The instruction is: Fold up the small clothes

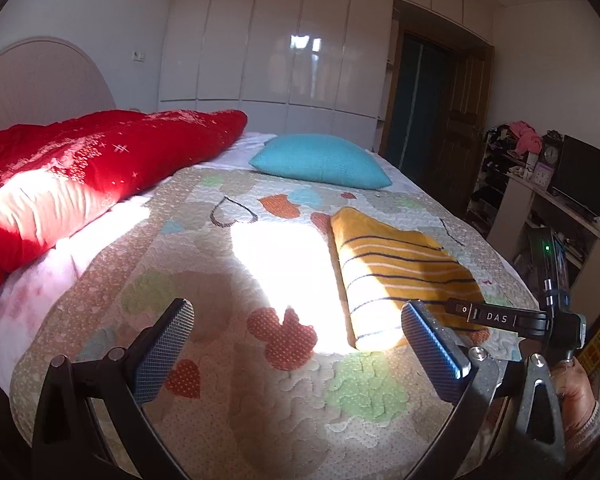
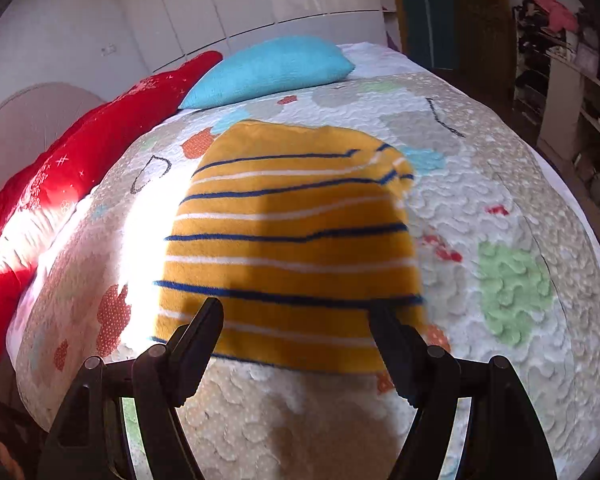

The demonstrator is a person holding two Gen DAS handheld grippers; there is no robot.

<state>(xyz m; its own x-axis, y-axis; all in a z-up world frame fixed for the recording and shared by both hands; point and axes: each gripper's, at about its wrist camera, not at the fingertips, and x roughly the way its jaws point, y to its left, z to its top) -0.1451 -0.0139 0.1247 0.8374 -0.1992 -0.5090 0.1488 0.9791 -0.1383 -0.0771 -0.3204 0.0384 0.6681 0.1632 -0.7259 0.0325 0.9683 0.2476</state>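
On quilt (image 2: pixel 500 200), folded striped garment (image 2: pixel 292 240) (both hand-held grippers open).

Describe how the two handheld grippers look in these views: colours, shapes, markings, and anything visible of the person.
The left gripper has black angular linkage arms with round pivot pins and flat rectangular pads of fine blue-grey mesh texture. The right gripper is the same black frame. Seen from the left wrist, it carries a black bar marked "DAS" and a green light. The person's hand shows a pale knitted cuff.
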